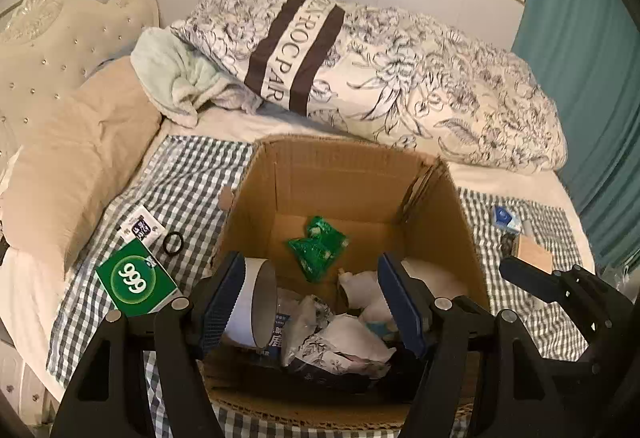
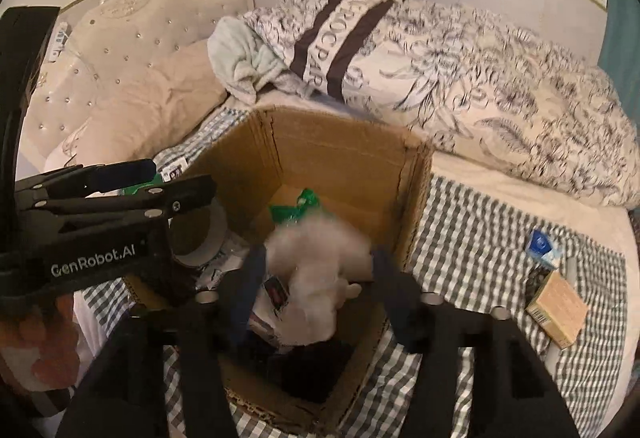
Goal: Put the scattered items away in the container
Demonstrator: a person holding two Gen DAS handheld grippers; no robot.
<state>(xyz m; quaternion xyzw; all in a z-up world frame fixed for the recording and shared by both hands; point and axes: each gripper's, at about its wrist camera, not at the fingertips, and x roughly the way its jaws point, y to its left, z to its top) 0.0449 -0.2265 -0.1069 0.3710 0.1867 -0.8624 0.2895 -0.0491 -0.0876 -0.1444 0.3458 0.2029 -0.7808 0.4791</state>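
We have both grippers over the cardboard box (image 1: 352, 173). Our left gripper (image 1: 312, 302) hangs wide open with nothing between its fingers; a white tape roll (image 1: 256, 302) leans just beside its left pad. Our right gripper (image 2: 316, 290) is open too, a blurred white fluffy item (image 2: 316, 270) lying between its fingers; whether it is gripped, we cannot tell. The box already holds crumpled wrappers and a green packet (image 1: 318, 248). Left outside: at nine o'clock the green 999 box (image 1: 136, 284), black hair tie (image 1: 173, 242) and small sachet (image 1: 140, 228); at three o'clock the tan carton (image 2: 558, 312) and blue pack (image 2: 542, 248). We judge ourselves roughly halfway
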